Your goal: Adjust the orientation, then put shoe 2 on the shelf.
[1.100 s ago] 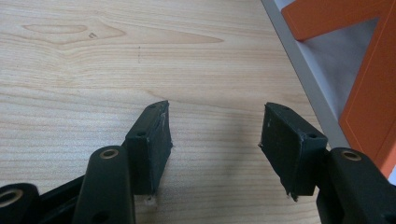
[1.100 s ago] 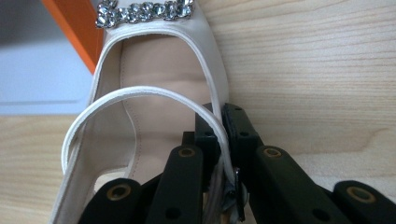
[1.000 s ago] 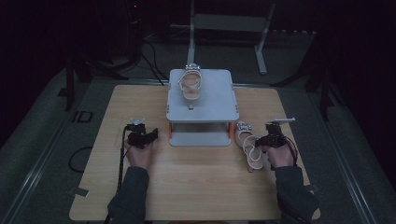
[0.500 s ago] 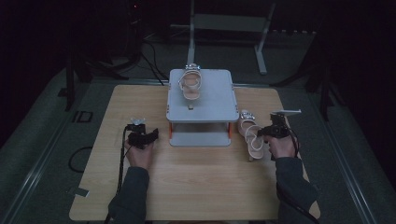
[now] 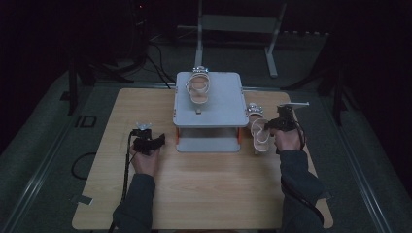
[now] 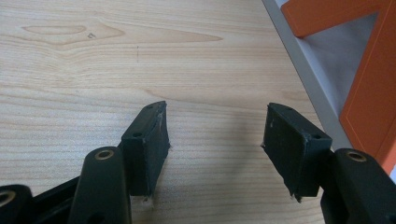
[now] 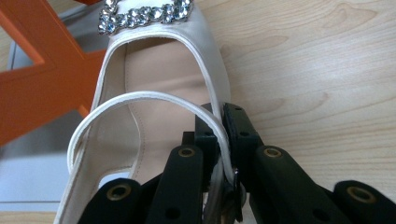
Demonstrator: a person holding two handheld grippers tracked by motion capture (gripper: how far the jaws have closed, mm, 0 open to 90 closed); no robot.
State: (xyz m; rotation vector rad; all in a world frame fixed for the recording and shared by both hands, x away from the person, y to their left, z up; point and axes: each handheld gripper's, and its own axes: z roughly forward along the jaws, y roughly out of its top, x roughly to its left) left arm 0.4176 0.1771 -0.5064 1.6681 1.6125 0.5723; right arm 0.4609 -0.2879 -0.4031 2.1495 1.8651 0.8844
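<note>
A cream sandal [image 5: 260, 131] with a rhinestone toe band [image 7: 144, 14] hangs just right of the grey two-tier stand [image 5: 228, 104], and my right gripper [image 5: 273, 127] is shut on its side strap [image 7: 219, 135]. In the right gripper view the jaws pinch that strap near the buckle, with the sandal's footbed stretching away. A matching sandal [image 5: 198, 87] lies on the stand's top shelf. My left gripper [image 5: 154, 141] rests low over the table left of the stand, open, and nothing sits between its pads [image 6: 149, 140].
The stand has orange legs [image 6: 369, 93] and a grey lower shelf [image 5: 209, 144], close to the left gripper's right side. The wooden table [image 5: 204, 194] has bare room in front. Dark floor, cables and a metal frame [image 5: 238, 24] lie behind.
My right gripper has moved away from me and slightly up with the sandal held in it. The left gripper has stayed put.
</note>
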